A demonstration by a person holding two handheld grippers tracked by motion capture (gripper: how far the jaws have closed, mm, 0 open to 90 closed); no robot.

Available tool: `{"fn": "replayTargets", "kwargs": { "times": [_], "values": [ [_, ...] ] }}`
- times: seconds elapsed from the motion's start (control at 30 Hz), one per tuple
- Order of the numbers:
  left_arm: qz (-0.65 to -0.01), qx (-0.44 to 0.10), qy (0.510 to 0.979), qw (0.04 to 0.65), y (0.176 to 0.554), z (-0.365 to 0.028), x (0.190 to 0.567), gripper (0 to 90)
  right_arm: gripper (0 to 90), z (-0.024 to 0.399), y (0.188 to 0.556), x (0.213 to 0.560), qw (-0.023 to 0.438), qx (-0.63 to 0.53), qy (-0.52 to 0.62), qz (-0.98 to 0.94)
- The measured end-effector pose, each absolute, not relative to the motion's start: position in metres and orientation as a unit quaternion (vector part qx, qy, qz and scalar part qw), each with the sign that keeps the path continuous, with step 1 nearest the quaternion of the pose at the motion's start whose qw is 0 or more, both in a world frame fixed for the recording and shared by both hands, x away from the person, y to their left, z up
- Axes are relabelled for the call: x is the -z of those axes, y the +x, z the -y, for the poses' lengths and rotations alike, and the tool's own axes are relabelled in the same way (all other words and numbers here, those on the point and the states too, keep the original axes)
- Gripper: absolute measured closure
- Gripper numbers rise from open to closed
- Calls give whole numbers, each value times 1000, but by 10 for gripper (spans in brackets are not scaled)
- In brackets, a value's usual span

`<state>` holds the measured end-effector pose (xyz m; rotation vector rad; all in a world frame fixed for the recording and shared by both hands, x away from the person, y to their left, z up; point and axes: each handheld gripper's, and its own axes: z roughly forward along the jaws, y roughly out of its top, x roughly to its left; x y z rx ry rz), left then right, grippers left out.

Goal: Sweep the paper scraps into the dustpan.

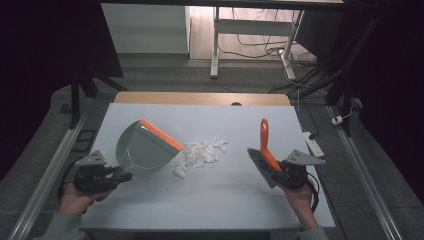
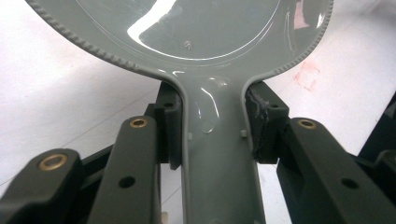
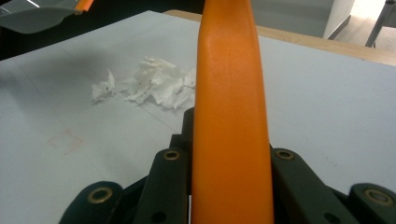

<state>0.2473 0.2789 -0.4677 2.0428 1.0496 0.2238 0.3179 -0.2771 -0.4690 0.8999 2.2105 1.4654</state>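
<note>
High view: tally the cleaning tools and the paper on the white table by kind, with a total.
Grey plastic dustpan with orange lip: 1
Orange-handled brush with grey bristles: 1
Pile of torn white paper scraps: 1, with one scrap lying slightly apart
Total: 3 kinds of thing, 2 tools and 1 pile

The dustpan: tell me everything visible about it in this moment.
The dustpan looks like glossy grey plastic with an orange strip along its front lip and a ribbed rim. The left gripper is shut on its flat handle. The pan sits tilted at the table's left, lip toward the heap of white paper scraps, just short of it.
</note>
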Motion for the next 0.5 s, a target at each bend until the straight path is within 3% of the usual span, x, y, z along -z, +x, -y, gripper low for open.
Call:
{"fn": "replayTargets", "kwargs": {
  "times": [0.5],
  "values": [
    [-384,-66,833,392,244,-271,468,612,768,271,323,464,170,-521,311,-776]
  ]
}}
